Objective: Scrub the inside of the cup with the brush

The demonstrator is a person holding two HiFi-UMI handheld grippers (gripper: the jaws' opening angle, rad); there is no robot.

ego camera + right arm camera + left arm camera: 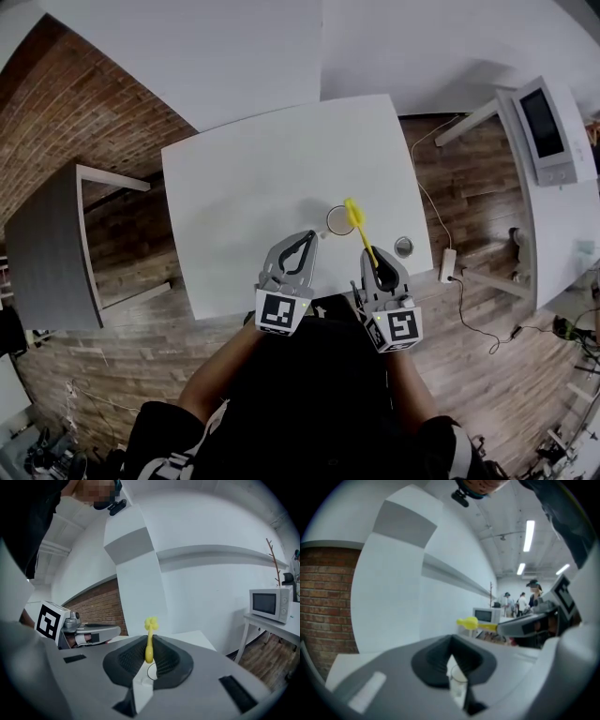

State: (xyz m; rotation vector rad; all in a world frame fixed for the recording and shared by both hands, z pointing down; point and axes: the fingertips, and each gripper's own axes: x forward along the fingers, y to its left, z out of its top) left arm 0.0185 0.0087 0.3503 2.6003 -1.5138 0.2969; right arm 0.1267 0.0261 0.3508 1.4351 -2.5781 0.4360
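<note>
A white, smooth table (pixel 244 187) carries little: the cup (pixel 336 221) near its near right part, and a small round metal-looking disc (pixel 404 247) at the cup's 4 o'clock, close to the table's right edge and well apart from the cup. Nothing stands between either tool and the cup. The cup is clear and round; from above it reads as a thin ring, upright, mouth up. The brush (pixel 356 222) is bright yellow, with a slim straight handle and a small knobbly head; in the head view the head lies over the cup's right rim, though whether it touches cannot be told. The right tongs (pixel 375 261), at the cup's 5 o'clock, are pinching the brush by the lower handle between their ribbed dark pads, the head pointing away toward 11 o'clock. The left tongs (pixel 307 234), at the cup's 7 o'clock, have their grey fingers pressed together at the tips with nothing between them, and they are apart from the cup; in the left gripper view the cup shows through the gap behind the tips. Off the table, on a plank floor (pixel 469 178), a white power strip (pixel 448 265) lies at 3 o'clock with its cable. A microwave (pixel 544 122) sits on a second white table at 2 o'clock, and a dark grey table (pixel 42 248) stands at 9 o'clock. A brick wall (pixel 98 609) runs behind.
</note>
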